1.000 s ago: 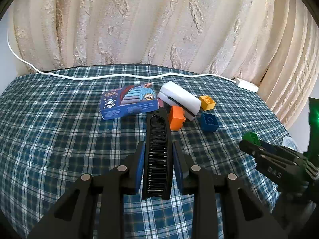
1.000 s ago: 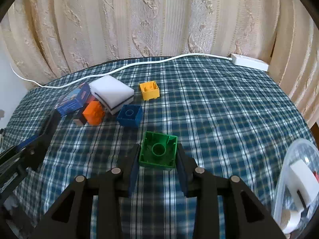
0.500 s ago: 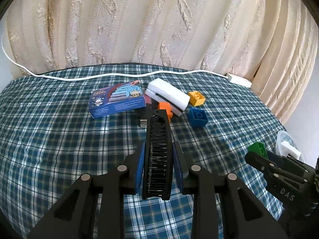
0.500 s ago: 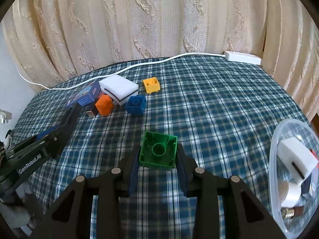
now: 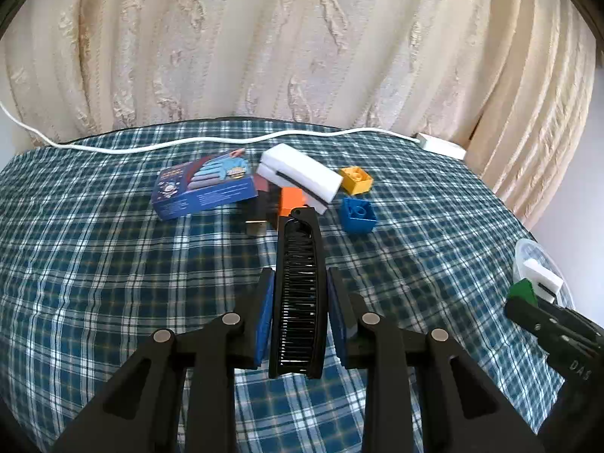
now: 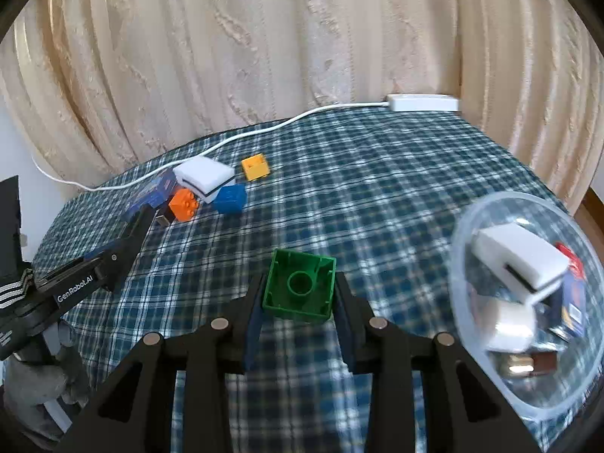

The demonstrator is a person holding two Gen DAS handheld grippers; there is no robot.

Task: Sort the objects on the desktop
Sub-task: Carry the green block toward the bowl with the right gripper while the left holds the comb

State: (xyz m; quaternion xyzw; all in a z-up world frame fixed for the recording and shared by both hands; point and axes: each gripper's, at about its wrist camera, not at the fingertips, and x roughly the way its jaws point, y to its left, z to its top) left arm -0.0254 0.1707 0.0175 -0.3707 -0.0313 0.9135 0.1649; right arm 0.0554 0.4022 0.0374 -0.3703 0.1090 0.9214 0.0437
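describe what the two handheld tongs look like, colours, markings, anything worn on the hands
Both are matte black plastic tongs with triangular cut-outs, round silver pivot pins and blue pads on the inner faces. The left tongs carry white "GenRobot.AI" lettering on the side, seen from the right wrist view; the right tongs show white "DAS" lettering. A grey glove and a black sleeve with white stripes show at the left.

Clear bowl (image 6: 528, 396) cut by the edge; its blurred contents perhaps erasers.
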